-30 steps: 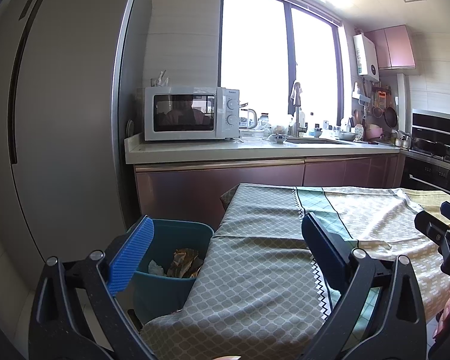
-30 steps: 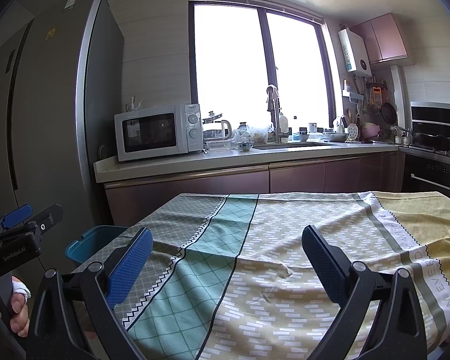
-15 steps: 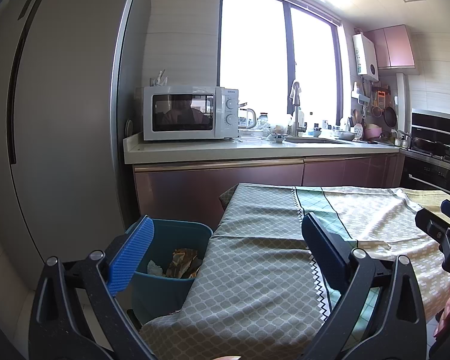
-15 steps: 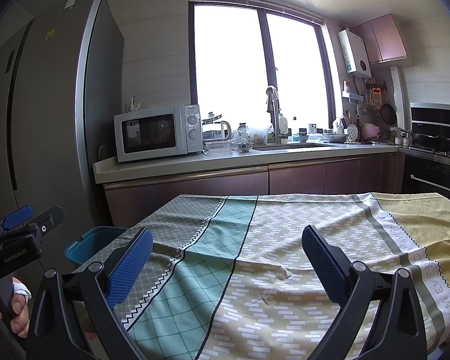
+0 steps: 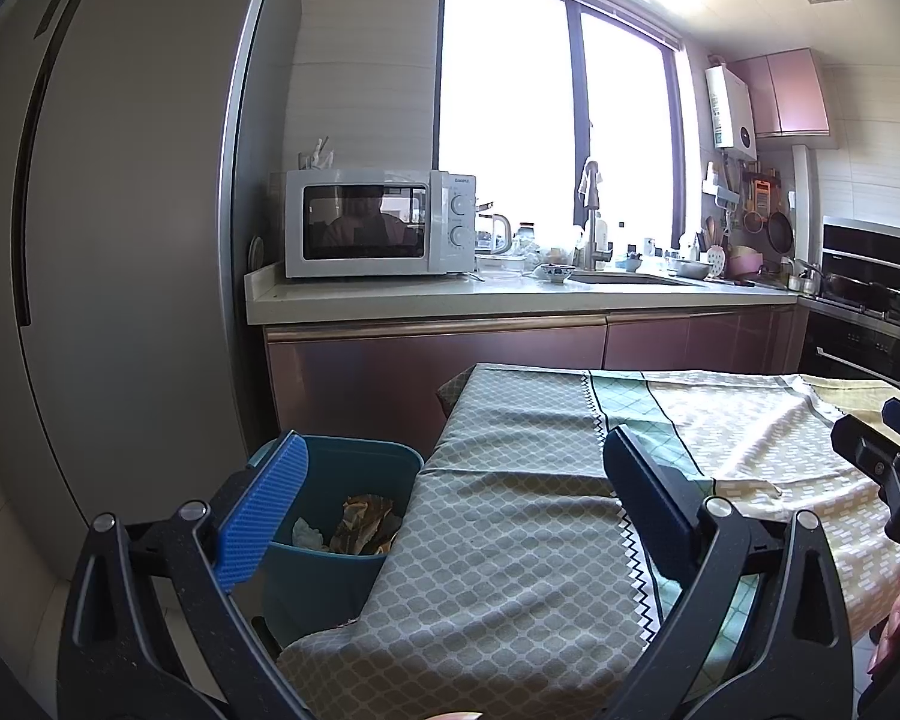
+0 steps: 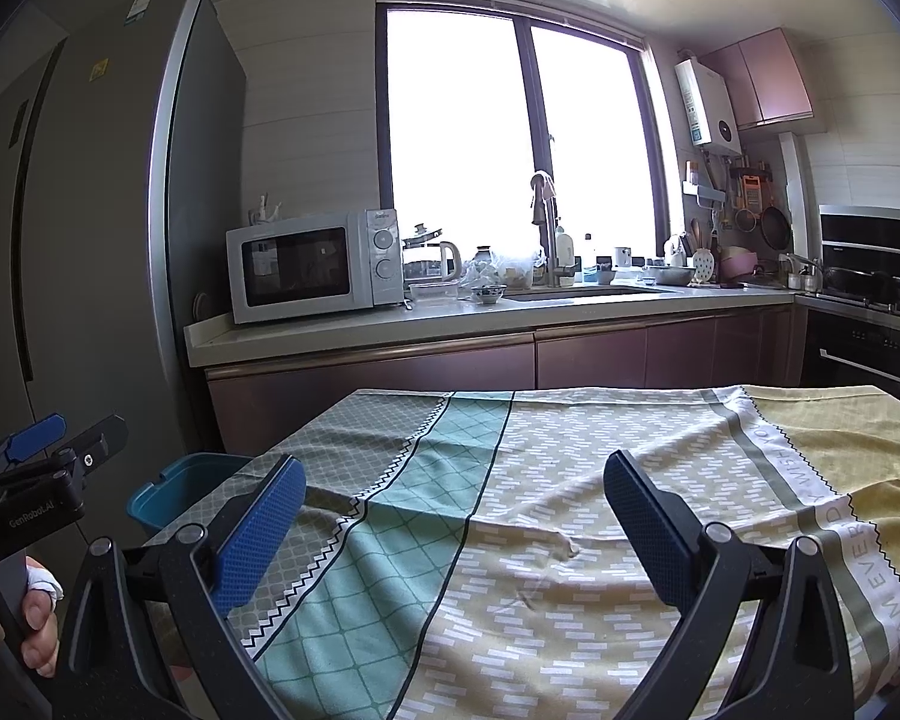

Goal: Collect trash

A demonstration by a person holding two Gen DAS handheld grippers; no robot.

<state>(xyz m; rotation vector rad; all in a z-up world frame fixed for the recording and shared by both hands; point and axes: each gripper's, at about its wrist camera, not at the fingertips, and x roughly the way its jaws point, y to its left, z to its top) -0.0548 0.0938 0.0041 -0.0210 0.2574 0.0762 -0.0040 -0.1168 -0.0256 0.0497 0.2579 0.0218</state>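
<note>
Left gripper [image 5: 450, 498] spread wide and empty, right gripper [image 6: 453, 516] spread wide and empty too, round blue plastic bin [image 5: 354, 480] on the floor just beside the table [image 5: 510, 540] with its patterned cloth, crumpled brown and white trash [image 5: 354, 531] inside it

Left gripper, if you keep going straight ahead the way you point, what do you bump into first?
Probably the tablecloth. The open left gripper points across the table's left edge, beside the blue bin. Beyond lie the cabinets. Depth is hard to judge.
</note>
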